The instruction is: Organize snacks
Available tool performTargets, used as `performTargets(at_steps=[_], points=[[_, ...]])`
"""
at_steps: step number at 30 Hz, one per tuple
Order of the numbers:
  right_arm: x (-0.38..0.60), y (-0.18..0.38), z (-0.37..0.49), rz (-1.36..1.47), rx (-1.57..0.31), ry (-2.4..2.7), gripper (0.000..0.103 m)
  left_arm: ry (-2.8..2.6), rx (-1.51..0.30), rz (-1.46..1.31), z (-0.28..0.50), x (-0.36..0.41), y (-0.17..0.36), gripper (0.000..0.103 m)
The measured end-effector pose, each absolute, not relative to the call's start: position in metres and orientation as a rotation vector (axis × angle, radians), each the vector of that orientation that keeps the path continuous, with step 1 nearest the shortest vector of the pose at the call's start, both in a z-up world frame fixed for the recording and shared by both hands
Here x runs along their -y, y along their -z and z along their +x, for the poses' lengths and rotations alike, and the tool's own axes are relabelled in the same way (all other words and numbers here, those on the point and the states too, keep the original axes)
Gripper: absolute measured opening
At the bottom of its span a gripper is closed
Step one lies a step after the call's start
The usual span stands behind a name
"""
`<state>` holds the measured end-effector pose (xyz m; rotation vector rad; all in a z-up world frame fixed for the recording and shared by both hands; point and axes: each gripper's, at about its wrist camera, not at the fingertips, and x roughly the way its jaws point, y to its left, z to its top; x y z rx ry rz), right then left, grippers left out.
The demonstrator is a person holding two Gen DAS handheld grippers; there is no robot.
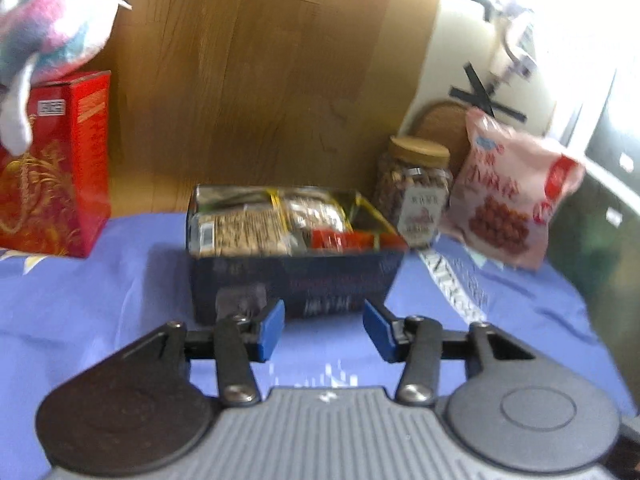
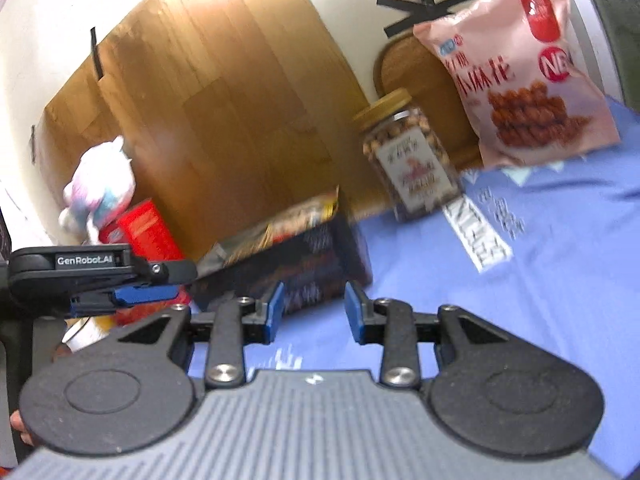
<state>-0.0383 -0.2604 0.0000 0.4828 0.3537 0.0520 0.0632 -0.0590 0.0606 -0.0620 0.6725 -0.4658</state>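
First, from the left wrist camera: the left gripper hovers low over a blue-purple tablecloth, its two blue-padded fingers spread wide apart with nothing between them. Just ahead of the fingertips sits a dark open-topped box packed with wrapped snack packets, including pale printed packs and small red ones. To the right of the box stands a clear jar of nuts with a wooden lid, and beside that, leaning against a white appliance, a pink snack bag picturing fried dough twists. At far left a red carton stands on the cloth, with a pink and blue plush toy above it. A wood-grain panel forms the backdrop. Next, from the tilted right wrist camera: the right gripper also floats above the cloth, blue pads parted and empty. The snack box lies just beyond its left finger. The nut jar and pink bag stand further back to the right. The left gripper enters from the left edge, seen side-on, near the red carton and plush toy.
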Motion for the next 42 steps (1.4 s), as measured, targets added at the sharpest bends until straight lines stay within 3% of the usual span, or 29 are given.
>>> performTargets(at_steps=[8,10,12,22,32,42], points=[[0.247,-0.001,-0.086,0.459,-0.406,-0.096,0.04,0.318,-0.603,0.05,-0.011,0.059,-0.054,0.063],[0.246,0.0,-0.095,0.474,-0.419,-0.111,0.042,0.295,-0.601,0.053,-0.024,0.057,-0.053,0.078],[0.243,0.0,-0.104,0.486,-0.422,-0.129,0.042,0.272,-0.585,0.061,-0.037,0.055,-0.052,0.086],[0.236,-0.007,-0.135,0.481,-0.386,-0.167,0.045,0.232,-0.561,0.105,-0.073,0.06,-0.052,0.103],[0.249,-0.009,-0.15,0.494,-0.364,-0.141,0.047,0.216,-0.592,0.135,-0.078,0.077,-0.048,0.103],[0.258,-0.004,-0.149,0.528,-0.373,-0.124,0.055,0.183,-0.578,0.184,-0.079,0.084,-0.047,0.103]])
